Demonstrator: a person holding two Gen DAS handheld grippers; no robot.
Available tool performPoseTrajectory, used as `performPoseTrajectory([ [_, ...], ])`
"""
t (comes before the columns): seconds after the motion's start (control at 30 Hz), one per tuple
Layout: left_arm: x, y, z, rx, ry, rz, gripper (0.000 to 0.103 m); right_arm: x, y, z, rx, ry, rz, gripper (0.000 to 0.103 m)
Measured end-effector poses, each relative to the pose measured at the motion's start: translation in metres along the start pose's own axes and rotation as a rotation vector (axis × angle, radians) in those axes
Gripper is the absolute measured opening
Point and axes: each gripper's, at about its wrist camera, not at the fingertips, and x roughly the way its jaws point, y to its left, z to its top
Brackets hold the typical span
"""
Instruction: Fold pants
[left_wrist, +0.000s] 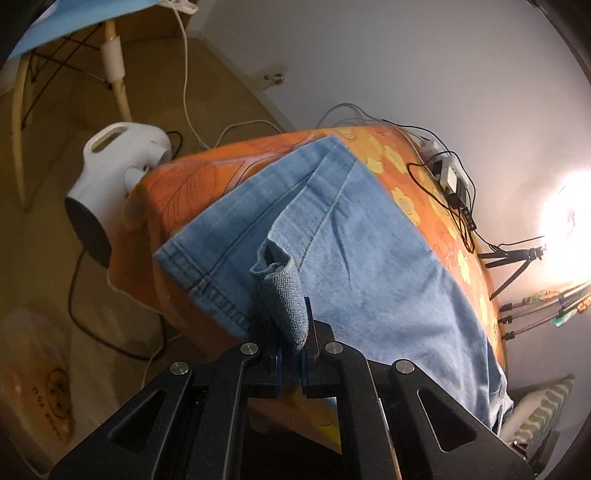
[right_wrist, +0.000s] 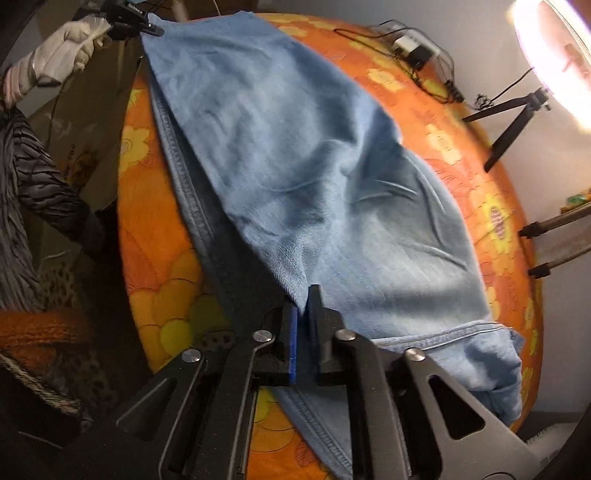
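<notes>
Left gripper (left_wrist: 291, 332): jaws clamped on a hem corner of the jeans (left_wrist: 351, 236), cloth running off toward 12 o'clock.
Right gripper (right_wrist: 303, 314): jaws pinched on a denim edge, cloth stretching toward 11 o'clock.
Jeans: lay lengthwise on the orange floral tablecloth (right_wrist: 155, 266), long axis spanning both grippers.
Gloved left hand (right_wrist: 70, 48): far end, 10 o'clock.

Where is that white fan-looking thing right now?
In the left wrist view, the white fan stands on the floor at left, beside the orange cloth under the jeans.
</notes>
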Motion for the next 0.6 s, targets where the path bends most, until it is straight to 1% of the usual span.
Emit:
performPoseTrajectory([
  [0.1,0.002,-0.005,0.002,0.011,-0.012,0.007,0.005,-0.02,-0.005,0.016,0.0,-0.037,0.079,0.014],
  [0.17,0.002,-0.008,0.005,0.02,-0.02,0.0,0.005,-0.04,-0.009,0.036,0.006,-0.087,0.15,0.014],
  [0.2,0.003,-0.008,0.005,0.023,-0.021,0.0,0.005,-0.047,-0.009,0.048,0.007,-0.112,0.168,0.014],
  [0.27,0.007,-0.006,0.005,0.015,-0.008,-0.003,0.005,-0.06,-0.009,0.084,-0.012,-0.185,0.19,0.014],
  [0.3,0.007,-0.003,0.003,0.011,-0.004,-0.005,0.005,-0.062,-0.009,0.109,-0.024,-0.22,0.201,0.014],
  [0.33,0.008,-0.001,0.002,0.009,0.001,-0.009,0.005,-0.061,-0.009,0.125,-0.031,-0.236,0.211,0.014],
  [0.4,0.005,0.003,0.002,-0.002,-0.003,-0.02,0.005,-0.049,-0.005,0.178,-0.06,-0.282,0.235,0.014],
  [0.43,0.004,0.005,0.002,-0.008,-0.004,-0.026,0.005,-0.044,0.001,0.194,-0.067,-0.295,0.236,0.014],
  [0.53,0.005,0.007,0.0,-0.006,-0.001,-0.029,0.005,-0.007,0.01,0.27,-0.081,-0.322,0.295,0.014],
  [0.6,0.006,0.005,-0.001,0.008,-0.007,-0.023,0.006,0.015,0.02,0.311,-0.098,-0.332,0.312,0.014],
])
